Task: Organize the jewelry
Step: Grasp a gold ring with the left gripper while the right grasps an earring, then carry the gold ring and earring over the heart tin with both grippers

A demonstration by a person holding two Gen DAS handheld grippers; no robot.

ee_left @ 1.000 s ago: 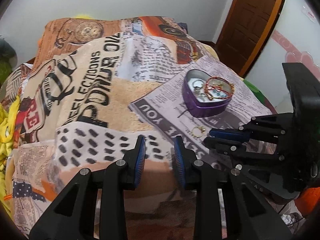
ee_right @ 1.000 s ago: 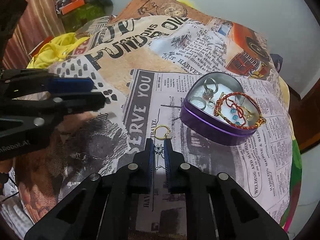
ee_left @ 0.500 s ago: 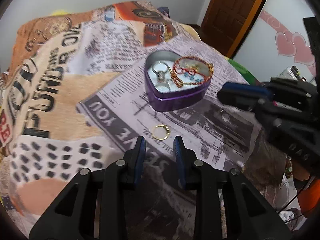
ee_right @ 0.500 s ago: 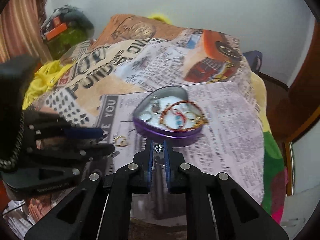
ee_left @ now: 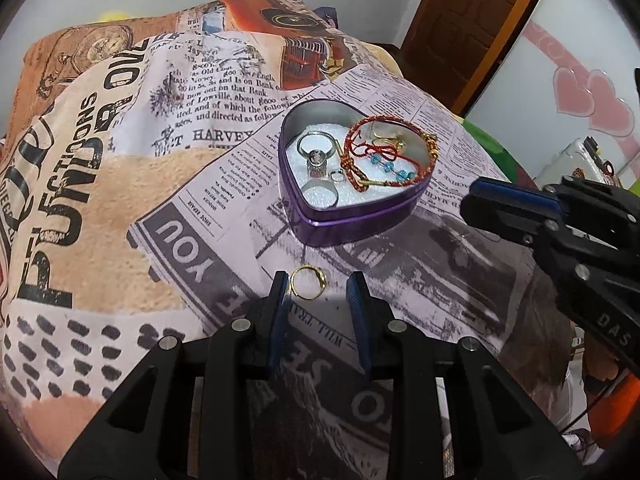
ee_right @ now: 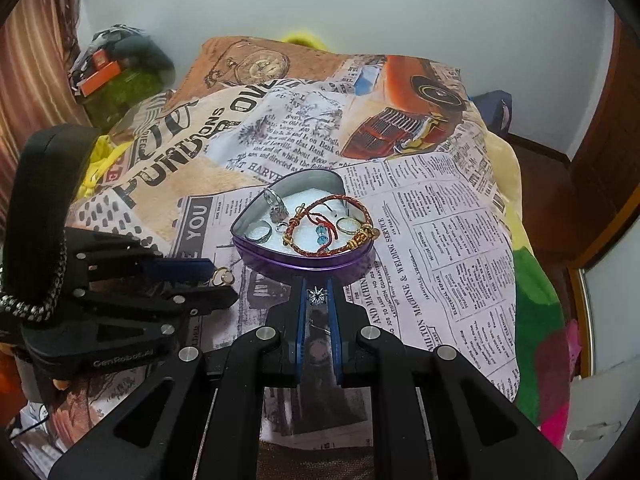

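A purple heart-shaped tin [ee_left: 360, 222] [ee_right: 304, 266] sits on the printed blanket and holds silver rings, a gold ring and a red-and-gold bracelet [ee_left: 390, 152] [ee_right: 332, 232]. A gold ring [ee_left: 307, 282] [ee_right: 223, 277] lies on the blanket in front of the tin. My left gripper [ee_left: 318, 286] [ee_right: 224, 280] is open, its fingertips either side of that ring. My right gripper [ee_right: 317, 296] [ee_left: 486, 204] is shut on a small silver star-shaped stud [ee_right: 317, 295] and hovers just before the tin's near wall.
The newspaper-print blanket [ee_left: 120, 184] covers a raised, rounded surface that drops away on all sides. A wooden door [ee_left: 472, 20] stands at the back right. A green bag with orange boxes [ee_right: 116, 76] lies at the far left.
My left gripper has moved forward, bringing its fingers around the gold ring. My right gripper has carried the star stud closer to the tin.
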